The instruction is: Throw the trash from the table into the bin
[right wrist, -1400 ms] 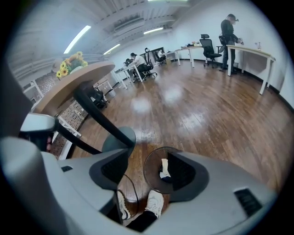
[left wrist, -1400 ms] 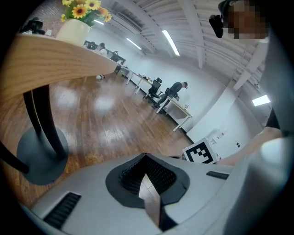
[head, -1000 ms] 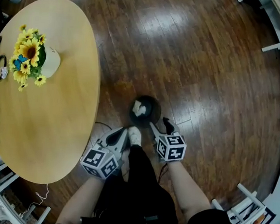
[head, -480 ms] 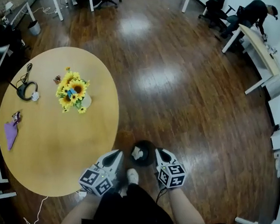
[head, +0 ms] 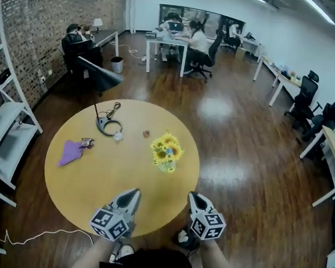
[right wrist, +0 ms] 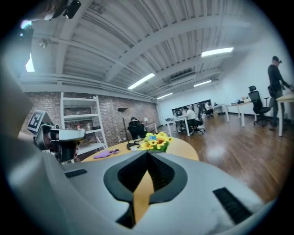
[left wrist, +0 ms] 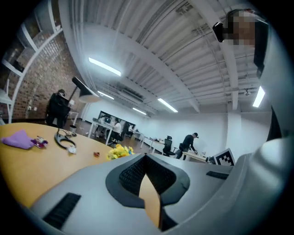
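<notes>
**Both grippers empty, poised at the table edge for a fresh pick**

In each gripper view the jaws were pressed together with nothing between them. The left gripper (head: 132, 193) and right gripper (head: 194, 196) hung at the lower centre of the head view, over the near edge of the round table (head: 111, 181). I judged this to be the start of a new pick: the next move called for opening 1 gripper and reaching across to a piece of trash. The likely trash lay well apart from both grippers. A crumpled purple sheet (head: 70, 152) sat at centre left with a small wrapper (head: 87, 143) just beside it, and a tiny brown scrap (head: 146, 134) lay between the headphones (head: 108, 126) and the sunflower vase (head: 166, 152). No bin showed in any view.
</notes>
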A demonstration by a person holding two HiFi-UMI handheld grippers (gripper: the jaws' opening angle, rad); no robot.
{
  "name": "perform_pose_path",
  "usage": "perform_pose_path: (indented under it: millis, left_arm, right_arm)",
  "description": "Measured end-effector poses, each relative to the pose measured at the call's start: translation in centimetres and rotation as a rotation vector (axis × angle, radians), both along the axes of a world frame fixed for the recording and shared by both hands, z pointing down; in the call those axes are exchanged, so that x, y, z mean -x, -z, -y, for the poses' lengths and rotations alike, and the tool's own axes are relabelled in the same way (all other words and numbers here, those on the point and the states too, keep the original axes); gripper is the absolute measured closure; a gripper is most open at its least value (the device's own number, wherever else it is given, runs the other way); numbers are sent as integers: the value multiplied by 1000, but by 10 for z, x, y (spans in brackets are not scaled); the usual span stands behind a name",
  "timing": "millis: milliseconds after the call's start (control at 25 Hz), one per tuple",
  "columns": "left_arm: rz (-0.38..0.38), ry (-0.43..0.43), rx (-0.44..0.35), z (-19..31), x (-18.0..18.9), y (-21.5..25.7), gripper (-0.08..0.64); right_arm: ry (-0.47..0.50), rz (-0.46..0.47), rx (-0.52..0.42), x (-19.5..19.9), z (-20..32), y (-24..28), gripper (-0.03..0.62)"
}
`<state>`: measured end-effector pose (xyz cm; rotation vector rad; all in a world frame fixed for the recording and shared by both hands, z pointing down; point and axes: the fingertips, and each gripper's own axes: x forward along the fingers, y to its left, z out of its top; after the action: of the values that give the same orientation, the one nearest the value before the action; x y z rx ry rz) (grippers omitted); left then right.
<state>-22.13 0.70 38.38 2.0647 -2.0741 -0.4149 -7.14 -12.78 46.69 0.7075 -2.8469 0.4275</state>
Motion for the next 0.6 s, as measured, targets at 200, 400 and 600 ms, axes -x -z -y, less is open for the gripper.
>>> perform_pose_path:
  millis: [200,400,600]
  left_arm:
    - [39,223,-44,-79,65,19,558]
    - [62,462,-68,-164,124,23,558]
    - [69,560,-74,-206,138,29,558]
  right_arm:
    - [195,10,-41,88,-43,10,589]
    - [358,27,-126,161,-83,35,591]
    - [441,49,-156,189,-112,56,591]
